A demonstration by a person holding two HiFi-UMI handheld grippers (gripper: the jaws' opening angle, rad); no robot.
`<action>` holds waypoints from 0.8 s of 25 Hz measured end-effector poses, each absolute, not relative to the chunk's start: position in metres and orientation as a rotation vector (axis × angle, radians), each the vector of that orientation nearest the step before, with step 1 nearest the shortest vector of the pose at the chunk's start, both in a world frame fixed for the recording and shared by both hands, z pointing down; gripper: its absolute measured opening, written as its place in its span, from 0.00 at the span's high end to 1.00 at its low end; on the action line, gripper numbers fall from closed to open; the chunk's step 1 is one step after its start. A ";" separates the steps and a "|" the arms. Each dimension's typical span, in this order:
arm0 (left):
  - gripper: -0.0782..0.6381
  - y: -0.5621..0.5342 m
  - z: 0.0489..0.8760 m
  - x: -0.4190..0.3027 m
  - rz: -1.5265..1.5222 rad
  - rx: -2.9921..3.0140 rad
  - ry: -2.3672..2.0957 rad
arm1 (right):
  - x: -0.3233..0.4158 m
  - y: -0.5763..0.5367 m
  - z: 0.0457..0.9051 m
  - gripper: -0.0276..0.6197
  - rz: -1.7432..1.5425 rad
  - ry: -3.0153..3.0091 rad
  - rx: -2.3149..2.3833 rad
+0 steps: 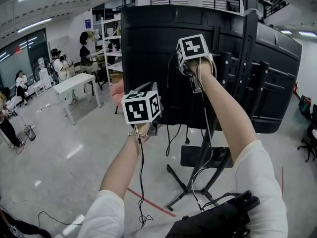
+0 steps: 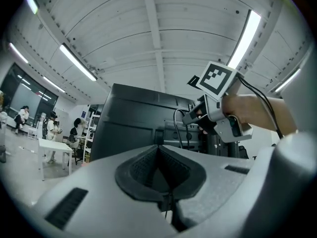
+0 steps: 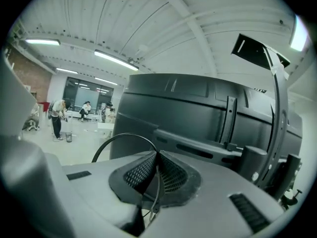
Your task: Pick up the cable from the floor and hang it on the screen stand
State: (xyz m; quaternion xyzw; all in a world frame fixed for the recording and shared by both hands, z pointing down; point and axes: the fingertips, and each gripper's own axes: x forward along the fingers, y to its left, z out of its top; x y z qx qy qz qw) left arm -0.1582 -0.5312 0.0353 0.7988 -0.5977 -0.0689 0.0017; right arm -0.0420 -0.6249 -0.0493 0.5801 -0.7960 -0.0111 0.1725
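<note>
While your right gripper [image 3: 157,155] clamps the cable [image 3: 124,135] behind the screen [image 1: 148,58], your left gripper [image 2: 158,150] is clenched empty; glossy floor [image 1: 74,167] below it, white table [image 1: 74,82] to its left.

Floor [image 1: 69,177] w/ stand legs [image 1: 178,177], tape [image 1: 148,201]

Dull black screen, shiny floor, grey plastic grippers

The back of the screen [image 1: 163,58] is looking like dull black plastic, its stand [image 1: 193,156] is looking like dark painted metal, and the smooth grey floor [image 1: 69,157] is shining. The thin black cable [image 3: 119,137] is looking smooth and rubbery. The right gripper [image 3: 157,155] and left gripper [image 2: 158,150] are showing dull grey plastic jaws with rough, dotted black pads [image 3: 171,175].
</note>
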 end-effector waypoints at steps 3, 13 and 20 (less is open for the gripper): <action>0.89 -0.546 0.015 -0.157 -0.197 2.516 -1.910 | -0.041 -0.636 -0.073 0.91 -0.023 -2.266 1.660; 0.89 -0.585 -0.037 -0.156 -0.217 2.542 -1.922 | -0.052 -0.695 -0.098 0.91 -0.103 -2.131 1.608; 0.89 -0.605 -0.033 -0.174 -0.221 2.505 -1.917 | -0.094 -0.702 -0.096 0.91 0.059 -2.272 1.433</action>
